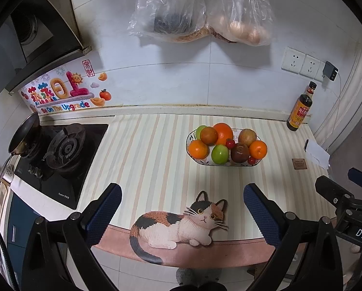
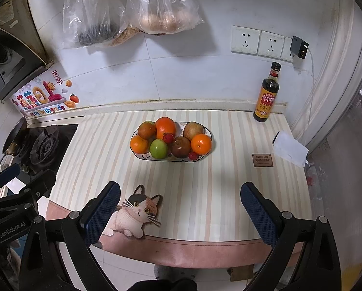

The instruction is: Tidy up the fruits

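Striped worktop [image 2: 193, 194] w/ cat mat [image 1: 178, 228] at front edge; fruit bowl [image 2: 171, 159] is set mid-worktop, well apart from both claws. Sauce bottle [image 2: 267, 94] stands back right, stove [image 1: 59, 155] left. Left claw [image 1: 182, 214] & right claw [image 2: 181, 213] are held wide open, empty.

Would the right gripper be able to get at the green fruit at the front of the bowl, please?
Probably yes: the right gripper is open and empty, and only bare striped mat lies before the green fruit.
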### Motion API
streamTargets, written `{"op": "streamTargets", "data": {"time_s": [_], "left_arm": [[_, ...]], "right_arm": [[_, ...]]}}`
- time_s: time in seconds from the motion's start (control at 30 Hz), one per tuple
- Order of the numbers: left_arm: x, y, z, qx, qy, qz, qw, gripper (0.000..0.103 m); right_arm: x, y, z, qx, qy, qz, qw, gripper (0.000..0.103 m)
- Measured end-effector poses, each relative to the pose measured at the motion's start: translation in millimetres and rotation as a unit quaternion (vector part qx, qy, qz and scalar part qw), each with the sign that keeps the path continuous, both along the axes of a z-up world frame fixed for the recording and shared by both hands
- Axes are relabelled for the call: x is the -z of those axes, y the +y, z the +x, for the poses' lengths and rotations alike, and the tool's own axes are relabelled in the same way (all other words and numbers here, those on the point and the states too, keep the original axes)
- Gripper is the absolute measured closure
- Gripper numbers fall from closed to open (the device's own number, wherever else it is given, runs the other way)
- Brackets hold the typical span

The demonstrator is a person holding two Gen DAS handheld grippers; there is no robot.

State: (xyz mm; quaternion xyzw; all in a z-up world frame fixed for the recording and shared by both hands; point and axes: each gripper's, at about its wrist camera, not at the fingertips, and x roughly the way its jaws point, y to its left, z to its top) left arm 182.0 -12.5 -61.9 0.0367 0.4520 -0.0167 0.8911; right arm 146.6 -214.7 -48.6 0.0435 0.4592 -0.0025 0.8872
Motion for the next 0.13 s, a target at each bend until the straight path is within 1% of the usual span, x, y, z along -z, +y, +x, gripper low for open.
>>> {"op": "streamTargets", "data": {"time_s": [0.13], "left_arm": [[-1.7, 0.7, -0.5, 0.0, -0.003, 0.002, 1.0, 0.0]], "right_arm": [[-0.8, -0.8, -2.8, 0.001, 0.001, 0.002, 1.0, 0.002]]}}
